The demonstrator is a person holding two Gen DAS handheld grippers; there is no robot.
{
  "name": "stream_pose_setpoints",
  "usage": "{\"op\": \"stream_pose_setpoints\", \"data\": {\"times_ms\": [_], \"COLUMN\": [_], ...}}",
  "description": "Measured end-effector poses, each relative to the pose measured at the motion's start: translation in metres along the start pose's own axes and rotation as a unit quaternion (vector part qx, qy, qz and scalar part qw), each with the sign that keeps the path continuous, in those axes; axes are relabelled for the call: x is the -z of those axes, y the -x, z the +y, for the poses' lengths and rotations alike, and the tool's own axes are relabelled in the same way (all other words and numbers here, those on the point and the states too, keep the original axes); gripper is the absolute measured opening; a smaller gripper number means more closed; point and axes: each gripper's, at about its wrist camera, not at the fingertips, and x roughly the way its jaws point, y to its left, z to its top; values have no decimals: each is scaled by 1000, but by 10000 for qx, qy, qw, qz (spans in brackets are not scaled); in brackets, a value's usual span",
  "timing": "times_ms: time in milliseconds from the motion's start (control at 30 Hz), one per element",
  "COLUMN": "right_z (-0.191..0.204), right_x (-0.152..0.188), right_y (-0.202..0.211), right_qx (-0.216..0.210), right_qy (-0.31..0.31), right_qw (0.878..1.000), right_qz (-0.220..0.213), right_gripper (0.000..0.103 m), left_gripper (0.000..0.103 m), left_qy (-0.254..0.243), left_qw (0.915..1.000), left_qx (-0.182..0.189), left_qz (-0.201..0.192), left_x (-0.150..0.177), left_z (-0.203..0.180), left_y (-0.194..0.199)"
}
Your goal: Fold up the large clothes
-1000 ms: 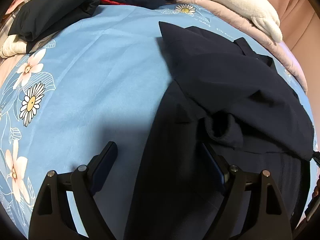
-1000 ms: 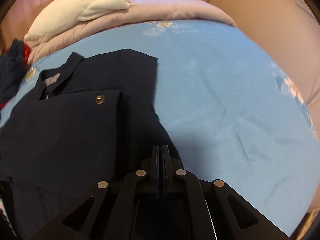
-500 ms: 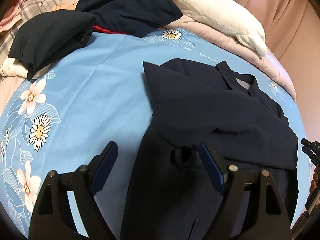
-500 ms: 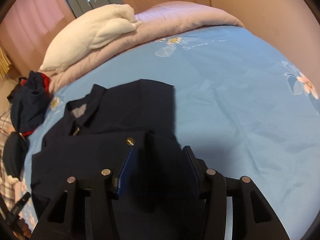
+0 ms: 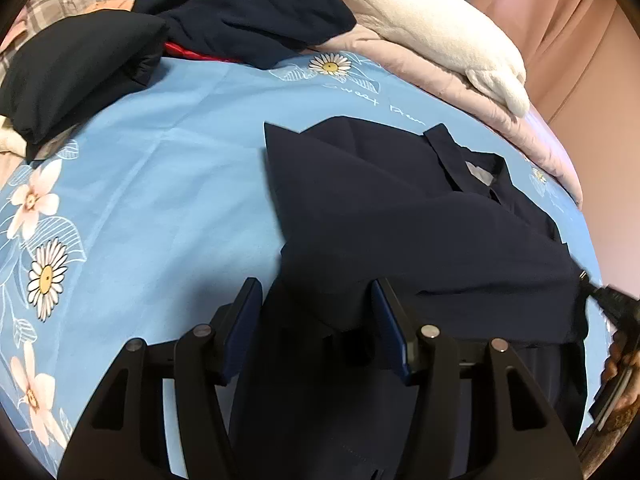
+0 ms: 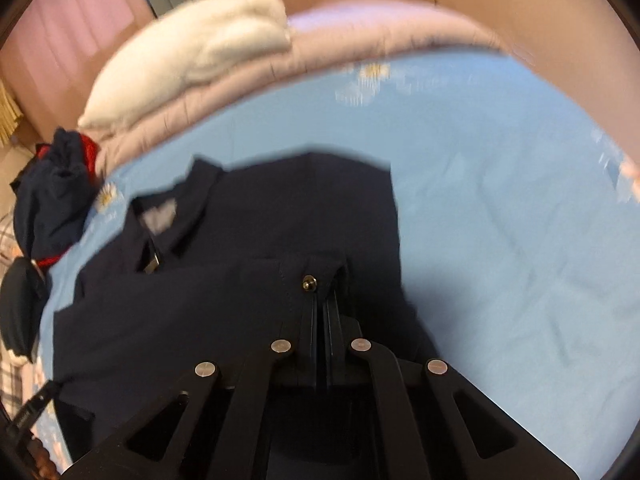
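The navy jacket (image 5: 400, 216) lies partly folded on the blue floral bedsheet (image 5: 168, 184), collar toward the pink quilt (image 5: 448, 84) and white blanket (image 5: 432, 28). The right tongs (image 6: 322, 308) are pressed together, clamped on a folded jacket edge beside a metal snap (image 6: 309, 282). The left tongs (image 5: 316, 320) stand apart over the jacket's near fold, gripping nothing; a dark clothes pile (image 5: 240, 4) sits at the bed's far edge.

Soft, even indoor light fills both views. The left wrist view is sharp; the right wrist view smears with motion blur, worst along the bedsheet's (image 6: 500, 200) far edge. Fisheye bending curves everything, and dark vignetting rings each frame.
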Motion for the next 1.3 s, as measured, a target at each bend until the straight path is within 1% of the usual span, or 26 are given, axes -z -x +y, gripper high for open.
{"op": "stream_pose_setpoints", "data": {"times_ms": [67,167,233,300,433,667,800,1033,1167,1233,1300], "right_z": [4,9,9,8,2,-6,-4,-7,-5,-8,-13], "right_x": [-11,-25,-29,-29,-18,-4,0,4,6,7,9], "right_y": [15,21,13,0,-22,-45,-50,-57,-50,-42,-32], "right_qx": [102,175,197,261,457,479,551,518,619,532,464], "right_qy": [65,220,236,246,274,142,215,216,284,232,158], "right_qw": [9995,9982,9984,9988,9985,9986,9981,9982,9976,9983,9988], "right_qz": [-306,-526,-484,-335,-118,153,191,210,118,108,94], "right_gripper": [2,2,2,2,2,2,2,2,2,2,10], "left_gripper": [57,57,57,57,58,58,59,59,59,59,59], "left_qy": [57,96,54,18,-2,-46,-90,-204,-171,-171,-154], "left_qw": [9999,9997,9996,9994,9992,9987,9984,9974,9974,9974,9976], "left_qx": [59,40,-73,-162,-223,-349,-454,-634,-648,-647,-628], "left_qz": [108,234,275,295,336,359,338,260,268,250,242], "left_x": [0,2,5,6,6,9,11,13,12,12,12], "left_z": [0,-2,-6,-8,-7,-6,-8,-12,-12,-11,-11], "left_y": [-6,-15,-21,-25,-31,-39,-43,-48,-48,-47,-45]}}
